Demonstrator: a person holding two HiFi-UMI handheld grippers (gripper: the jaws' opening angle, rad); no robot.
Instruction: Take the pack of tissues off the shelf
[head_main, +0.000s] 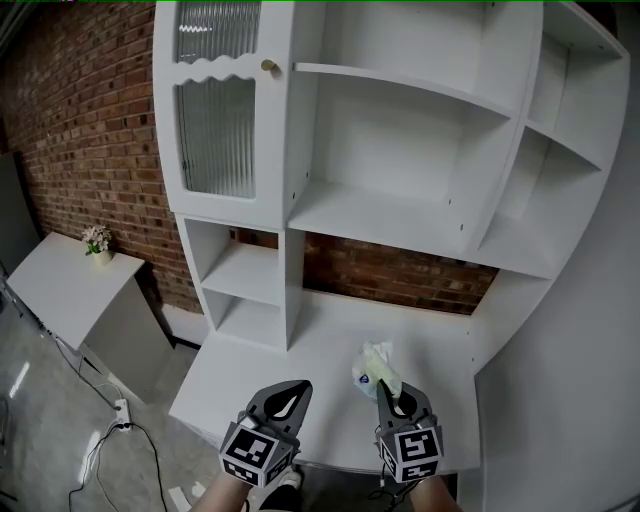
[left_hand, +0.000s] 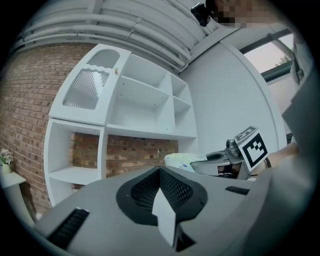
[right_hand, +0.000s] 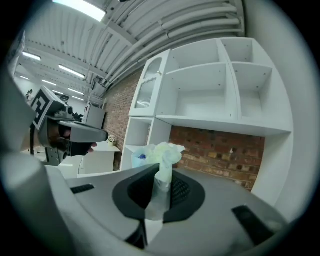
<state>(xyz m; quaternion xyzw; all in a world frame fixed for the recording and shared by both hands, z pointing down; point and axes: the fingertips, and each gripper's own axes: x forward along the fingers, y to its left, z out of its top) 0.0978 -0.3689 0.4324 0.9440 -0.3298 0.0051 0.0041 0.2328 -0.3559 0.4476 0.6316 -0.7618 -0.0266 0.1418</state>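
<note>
The pack of tissues (head_main: 377, 368), pale green and white with a blue mark, hangs just above the white desk top (head_main: 260, 375), off the shelves. My right gripper (head_main: 389, 393) is shut on its plastic edge, and the right gripper view shows the pack (right_hand: 156, 152) bunched above the closed jaws of the right gripper (right_hand: 160, 189). My left gripper (head_main: 291, 393) is beside it on the left, shut and holding nothing. In the left gripper view the pack (left_hand: 180, 161) shows past the closed left gripper (left_hand: 161, 194), next to the right gripper's marker cube (left_hand: 252, 148).
The white shelf unit (head_main: 400, 215) stands against a brick wall, its open shelves bare, with a ribbed glass door (head_main: 214, 135) at the upper left. A small white side table with a flower pot (head_main: 98, 243) stands left. Cables (head_main: 118, 425) lie on the floor.
</note>
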